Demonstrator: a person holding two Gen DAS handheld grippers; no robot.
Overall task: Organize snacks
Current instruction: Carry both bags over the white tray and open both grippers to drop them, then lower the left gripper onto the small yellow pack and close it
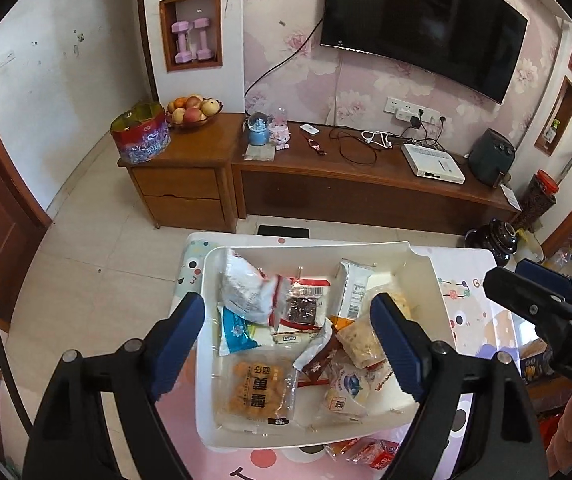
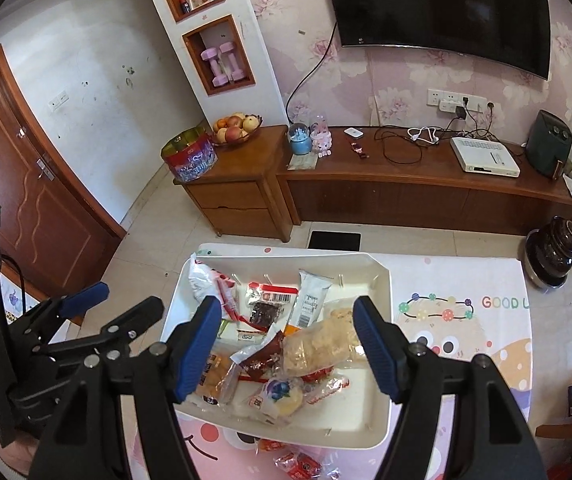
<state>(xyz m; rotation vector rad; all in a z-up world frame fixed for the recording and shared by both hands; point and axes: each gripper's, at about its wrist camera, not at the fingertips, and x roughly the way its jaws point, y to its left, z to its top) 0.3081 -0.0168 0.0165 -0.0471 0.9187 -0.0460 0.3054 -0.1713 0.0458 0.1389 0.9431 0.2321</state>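
The left gripper point(image 1: 288, 344) hangs over a white plastic bin point(image 1: 426, 276) with its blue-padded jaws spread wide and nothing pinched between them. Just past its fingertips a white-and-red snack bag point(image 1: 245, 292) is blurred and tilted above the pile; whether it touches the other packets cannot be told. Beneath the jaws lie a clear pack of golden fried snacks point(image 1: 259, 390), a blue-and-white wrapper point(image 1: 237, 330), a clear pouch of dark dried fruit with a red barcode label point(image 1: 306, 306), a brown wrapper point(image 1: 324, 360) and a blueberry-printed pastry pack point(image 1: 348, 390).

The right gripper point(image 2: 288, 346) is just beside the left one, also over the bin point(image 2: 382, 280), jaws standing apart and empty. Between its pads, lower down, lies a clear bag of pale puffed crackers point(image 2: 320, 342), with the blueberry pack point(image 2: 281, 394) nearer the camera.

The bin sits on a table covered with a pink cartoon-print cloth point(image 2: 466, 320). A red-wrapped snack point(image 2: 298, 462) lies on the cloth outside the bin's near wall.

Beyond the table stand a wooden TV cabinet point(image 1: 346, 176), a bowl of fruit point(image 1: 193, 110), a red tin point(image 1: 139, 132) and a wall-mounted television point(image 1: 422, 20).
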